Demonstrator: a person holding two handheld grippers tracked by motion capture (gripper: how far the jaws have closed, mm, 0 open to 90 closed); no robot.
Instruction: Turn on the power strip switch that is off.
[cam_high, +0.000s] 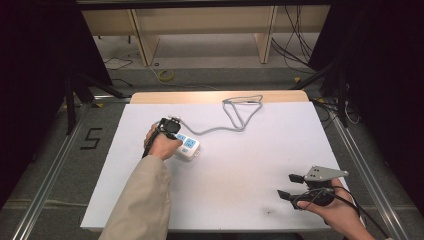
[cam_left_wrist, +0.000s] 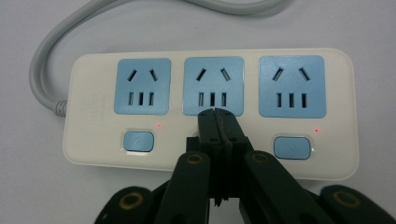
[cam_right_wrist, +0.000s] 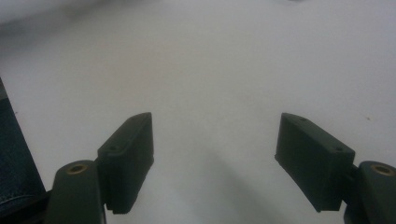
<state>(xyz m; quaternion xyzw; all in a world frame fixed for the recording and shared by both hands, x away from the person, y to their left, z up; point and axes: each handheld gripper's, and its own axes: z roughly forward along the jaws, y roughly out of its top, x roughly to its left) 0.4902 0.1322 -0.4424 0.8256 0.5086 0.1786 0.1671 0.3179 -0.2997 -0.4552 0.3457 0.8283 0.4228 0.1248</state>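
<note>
A white power strip (cam_high: 188, 146) with three blue sockets lies left of the table's centre. Its grey cable (cam_high: 235, 119) loops toward the back edge. My left gripper (cam_high: 178, 136) points down onto the strip. In the left gripper view its jaws are shut together with nothing between them, and the tips (cam_left_wrist: 217, 112) sit at the lower edge of the middle socket (cam_left_wrist: 213, 77), hiding the middle button. Small red lights glow beside the left button (cam_left_wrist: 138, 141) and the right button (cam_left_wrist: 292, 147). My right gripper (cam_high: 286, 185) rests open near the front right, its jaws (cam_right_wrist: 215, 119) wide apart over bare table.
The white tabletop (cam_high: 240, 170) has a wooden strip along its back edge (cam_high: 215, 96). A small dark fleck (cam_high: 270, 212) marks the surface near the front. Black frame legs, loose floor cables (cam_high: 295, 45) and wooden shelving (cam_high: 200, 30) stand behind the table.
</note>
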